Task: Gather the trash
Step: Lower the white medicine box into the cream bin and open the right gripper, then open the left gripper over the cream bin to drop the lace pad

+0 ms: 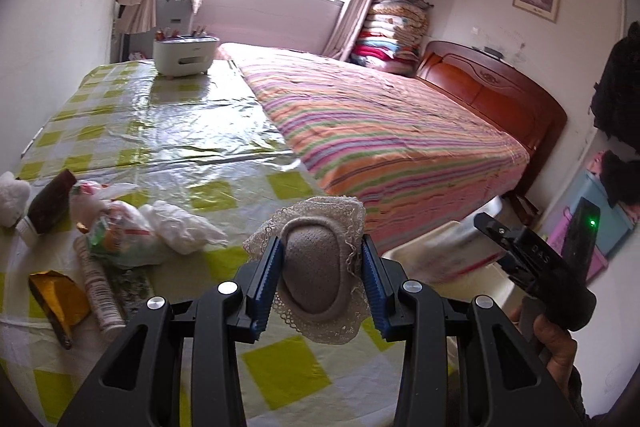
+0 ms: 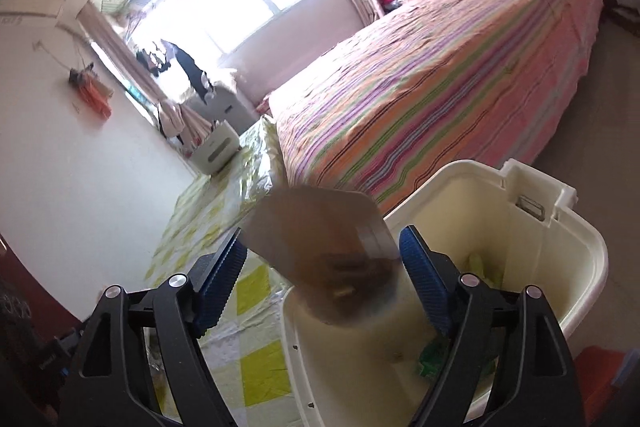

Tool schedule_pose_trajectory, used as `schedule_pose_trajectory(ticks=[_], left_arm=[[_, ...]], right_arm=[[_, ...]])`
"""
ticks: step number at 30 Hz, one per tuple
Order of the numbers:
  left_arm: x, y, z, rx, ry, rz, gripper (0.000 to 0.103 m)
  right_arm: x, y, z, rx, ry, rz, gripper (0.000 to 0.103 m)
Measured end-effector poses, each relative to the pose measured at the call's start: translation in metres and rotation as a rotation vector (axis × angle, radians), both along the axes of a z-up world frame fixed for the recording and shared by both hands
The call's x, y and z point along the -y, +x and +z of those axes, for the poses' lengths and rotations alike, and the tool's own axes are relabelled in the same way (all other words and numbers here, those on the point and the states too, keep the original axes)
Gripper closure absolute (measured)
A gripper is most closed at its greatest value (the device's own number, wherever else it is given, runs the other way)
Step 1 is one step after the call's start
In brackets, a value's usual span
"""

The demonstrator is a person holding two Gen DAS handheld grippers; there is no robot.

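My left gripper (image 1: 320, 267) is shut on a grey padded cloth piece with a lace edge (image 1: 316, 267), held above the checked table (image 1: 280, 359). More trash lies on the table at the left: white plastic bags (image 1: 160, 227), a white tube (image 1: 100, 291), a gold wrapper (image 1: 60, 295), a brown packet (image 1: 52, 203). My right gripper (image 2: 320, 275) is open above a cream bin (image 2: 540, 267); a blurred brown-and-white packet (image 2: 332, 259) is between the spread fingers, over the bin's near rim. The right gripper also shows in the left wrist view (image 1: 520, 247).
A bed with a striped cover (image 1: 380, 131) stands right of the table. A white organiser box (image 1: 186, 57) sits at the table's far end. The bin holds green and yellow trash (image 2: 480, 267). A red object (image 2: 600, 371) is on the floor beside the bin.
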State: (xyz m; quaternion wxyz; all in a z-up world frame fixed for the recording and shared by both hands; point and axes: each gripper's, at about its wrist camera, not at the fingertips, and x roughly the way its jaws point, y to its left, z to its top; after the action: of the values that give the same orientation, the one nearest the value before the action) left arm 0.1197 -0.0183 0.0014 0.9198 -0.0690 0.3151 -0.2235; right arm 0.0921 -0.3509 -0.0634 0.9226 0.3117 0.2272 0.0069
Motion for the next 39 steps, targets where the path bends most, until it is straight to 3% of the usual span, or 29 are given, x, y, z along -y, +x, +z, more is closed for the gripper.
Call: schedule_pose_trajectory(ticks=[18, 31, 34, 39], left_arm=[[0.096, -0.016, -0.006, -0.025, 0.051, -0.212, 0.065], [0.158, -0.016, -0.021, -0.069, 0.082, -0.304, 0.061], [0.163, -0.018, -0.024, -0.061, 0.092, -0.311, 0.059], [0.154, -0.024, -0.015, 0.015, 0.088, -0.257, 0.034]], right_arm=[[0.038, -0.041, 0.023, 0.182, 0.116, -0.131, 0.024], [0.051, -0.046, 0.017, 0.209, 0.164, -0.159, 0.023], [0.051, -0.048, 0.018, 0.212, 0.163, -0.156, 0.023], [0.051, -0.049, 0.017, 0.215, 0.163, -0.156, 0.023]])
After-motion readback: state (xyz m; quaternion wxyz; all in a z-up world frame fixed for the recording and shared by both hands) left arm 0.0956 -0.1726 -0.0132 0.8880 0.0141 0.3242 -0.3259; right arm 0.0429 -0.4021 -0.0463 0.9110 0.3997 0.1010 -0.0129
